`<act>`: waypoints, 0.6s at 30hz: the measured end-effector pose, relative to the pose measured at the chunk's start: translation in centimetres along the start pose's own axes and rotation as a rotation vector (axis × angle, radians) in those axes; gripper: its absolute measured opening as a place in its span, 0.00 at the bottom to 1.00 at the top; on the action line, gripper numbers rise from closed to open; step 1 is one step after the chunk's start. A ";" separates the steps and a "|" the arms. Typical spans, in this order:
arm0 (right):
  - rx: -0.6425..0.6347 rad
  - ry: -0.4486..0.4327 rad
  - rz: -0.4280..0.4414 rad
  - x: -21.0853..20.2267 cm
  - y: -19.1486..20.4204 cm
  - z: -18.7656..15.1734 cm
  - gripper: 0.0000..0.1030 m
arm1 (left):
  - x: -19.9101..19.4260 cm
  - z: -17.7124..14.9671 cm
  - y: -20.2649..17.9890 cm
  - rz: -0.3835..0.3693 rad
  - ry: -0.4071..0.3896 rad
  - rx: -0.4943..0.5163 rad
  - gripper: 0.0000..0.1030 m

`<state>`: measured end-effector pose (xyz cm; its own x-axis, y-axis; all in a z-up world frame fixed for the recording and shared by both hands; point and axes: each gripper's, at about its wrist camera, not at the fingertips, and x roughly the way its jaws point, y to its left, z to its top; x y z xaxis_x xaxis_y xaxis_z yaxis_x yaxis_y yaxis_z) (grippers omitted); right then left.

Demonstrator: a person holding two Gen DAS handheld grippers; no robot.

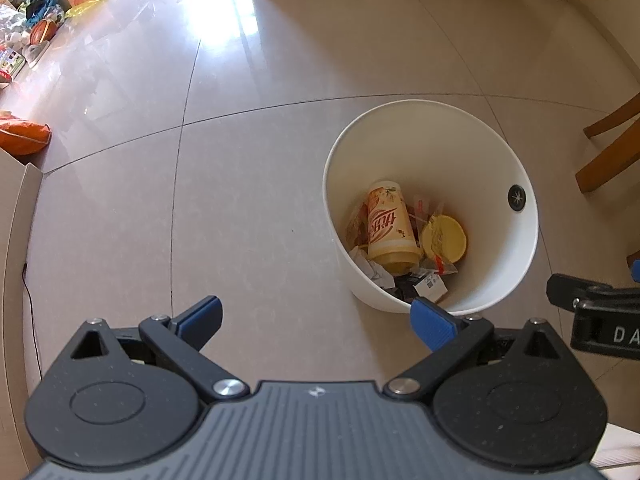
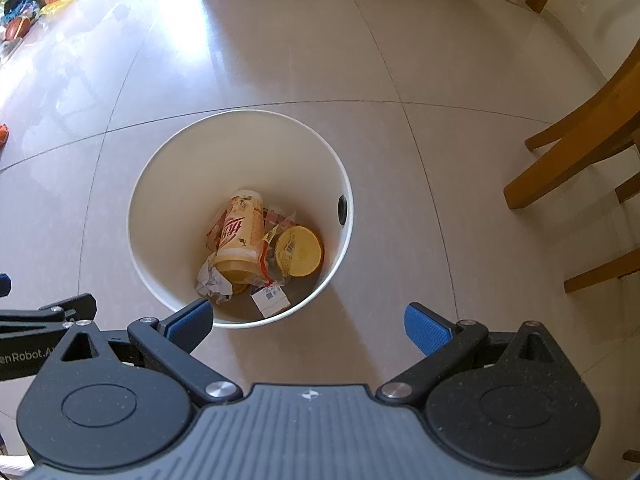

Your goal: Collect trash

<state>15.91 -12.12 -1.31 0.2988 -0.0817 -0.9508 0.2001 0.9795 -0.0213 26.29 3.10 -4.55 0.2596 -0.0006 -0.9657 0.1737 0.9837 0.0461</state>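
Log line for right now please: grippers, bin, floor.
left gripper: open, empty | right gripper: open, empty | white bin: upright, holds yellow cup, lid, wrappers | tiled floor near bin: no loose trash

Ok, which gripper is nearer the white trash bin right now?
Right, though only slightly. The right gripper hangs open just above the white trash bin's near rim, the bin nearly centred ahead. The left gripper, also open and empty, sits further left, the bin off to its right.
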 end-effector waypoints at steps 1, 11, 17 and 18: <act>-0.002 0.000 -0.001 0.0 0.1 0.0 1.00 | 0.0 0.0 0.0 0.000 0.000 -0.003 0.97; 0.007 0.001 0.000 -0.1 -0.1 -0.1 1.00 | 0.1 -0.1 0.0 -0.003 0.003 0.002 0.97; 0.008 0.001 -0.001 -0.1 -0.1 -0.1 1.00 | 0.1 -0.1 0.0 -0.004 0.005 0.005 0.97; 0.008 0.001 -0.001 -0.1 -0.1 -0.1 1.00 | 0.1 -0.1 0.1 -0.006 0.005 0.004 0.97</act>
<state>15.80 -12.25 -1.28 0.2980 -0.0828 -0.9510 0.2077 0.9780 -0.0201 26.22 3.16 -4.64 0.2543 -0.0052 -0.9671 0.1787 0.9830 0.0417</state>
